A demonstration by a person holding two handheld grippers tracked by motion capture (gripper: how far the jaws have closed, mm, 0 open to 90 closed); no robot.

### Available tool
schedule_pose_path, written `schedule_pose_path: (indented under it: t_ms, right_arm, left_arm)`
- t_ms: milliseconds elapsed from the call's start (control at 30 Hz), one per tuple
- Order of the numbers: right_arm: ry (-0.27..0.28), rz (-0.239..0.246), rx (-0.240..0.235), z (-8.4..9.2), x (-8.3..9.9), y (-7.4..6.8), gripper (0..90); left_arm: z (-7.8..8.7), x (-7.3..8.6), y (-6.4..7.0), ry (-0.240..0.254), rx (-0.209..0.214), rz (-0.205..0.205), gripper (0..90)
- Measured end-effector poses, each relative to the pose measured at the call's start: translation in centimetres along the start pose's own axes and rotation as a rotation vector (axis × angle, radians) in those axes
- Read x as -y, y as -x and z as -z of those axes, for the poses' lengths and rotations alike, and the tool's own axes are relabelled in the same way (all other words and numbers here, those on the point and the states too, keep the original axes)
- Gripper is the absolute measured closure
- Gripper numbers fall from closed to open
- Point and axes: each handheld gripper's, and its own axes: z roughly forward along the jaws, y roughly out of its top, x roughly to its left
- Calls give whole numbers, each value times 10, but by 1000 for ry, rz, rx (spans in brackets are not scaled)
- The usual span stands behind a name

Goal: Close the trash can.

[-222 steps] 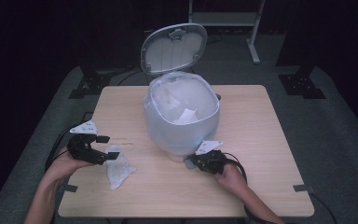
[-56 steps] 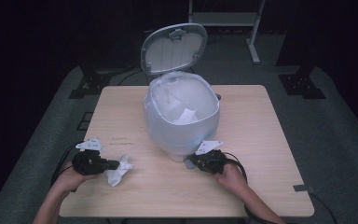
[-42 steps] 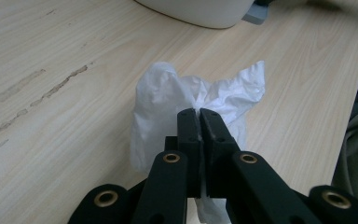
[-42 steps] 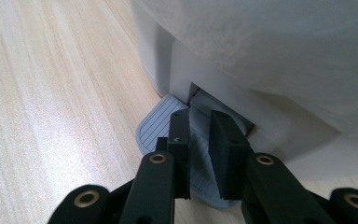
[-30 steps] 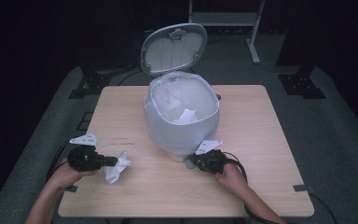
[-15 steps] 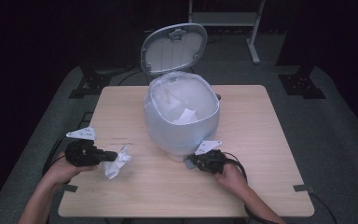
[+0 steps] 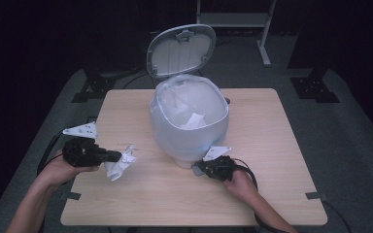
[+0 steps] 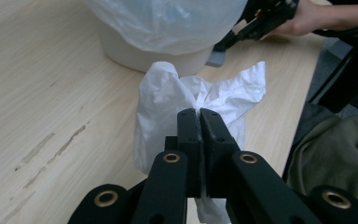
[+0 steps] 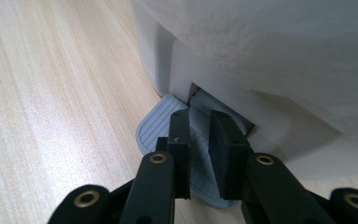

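A white pedal bin (image 7: 189, 124) lined with a clear plastic bag stands mid-table with its lid (image 7: 180, 48) raised. My left gripper (image 7: 119, 156) is left of the bin and shut on a crumpled white paper (image 7: 120, 165), which hangs just above the wood. In the left gripper view the jaws (image 8: 199, 114) pinch the paper (image 8: 168, 102) at its top. My right gripper (image 7: 200, 170) is at the foot of the bin. Its nearly closed jaws (image 9: 199, 119) rest on the grey ribbed pedal (image 9: 156, 126) with nothing between them.
A loose scrap of white paper (image 7: 194, 120) lies inside the bin's bag. The wooden table (image 7: 272, 145) has bare room to the right and along its front edge. Dark floor and stand legs (image 7: 315, 87) surround the table.
My left gripper has risen with the crumpled paper, lifting it off the tabletop and a little toward the bin. The right gripper has stayed on the pedal.
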Motion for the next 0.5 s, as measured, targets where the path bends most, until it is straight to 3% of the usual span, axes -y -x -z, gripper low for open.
schedule_pose_path:
  t_ms: [500]
  right_arm:
    - [4, -4, -5, 0, 1, 1, 779]
  left_arm:
    - [8, -18, 8, -16, 13, -29, 876]
